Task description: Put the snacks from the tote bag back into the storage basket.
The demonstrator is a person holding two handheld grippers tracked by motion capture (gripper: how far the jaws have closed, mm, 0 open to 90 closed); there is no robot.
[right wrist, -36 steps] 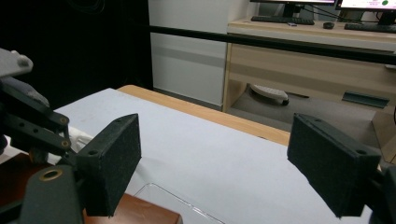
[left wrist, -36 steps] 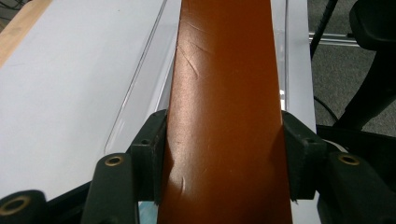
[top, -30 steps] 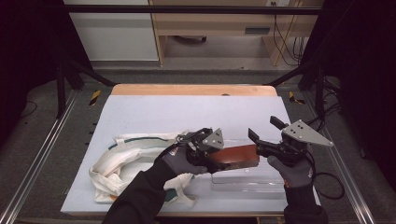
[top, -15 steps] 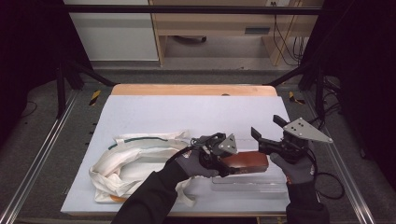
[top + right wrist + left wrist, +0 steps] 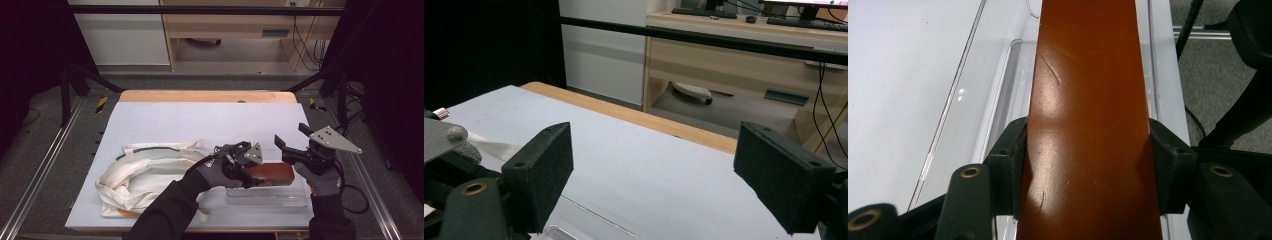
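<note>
A glossy brown oblong case [image 5: 274, 172] lies lengthwise between the jaws of my left gripper [image 5: 252, 175], which is shut on its sides. In the left gripper view both pads press the brown case [image 5: 1090, 100], and it hangs over a clear plastic tray [image 5: 993, 100]. From above, the clear tray [image 5: 267, 198] sits near the table's front right, just under the case. My right gripper [image 5: 291, 136] is held up to the right of the case, open, with nothing between its fingers [image 5: 540, 172].
A crumpled white cloth bag [image 5: 150, 170] with a green trim lies at the front left of the pale table [image 5: 200, 120]. A wooden strip [image 5: 205, 96] edges the far side. Metal frame rails [image 5: 45, 165] run along both sides.
My left gripper has carried the brown case to the right and slightly down, over the clear tray. The right gripper has stayed almost where it was, still open.
</note>
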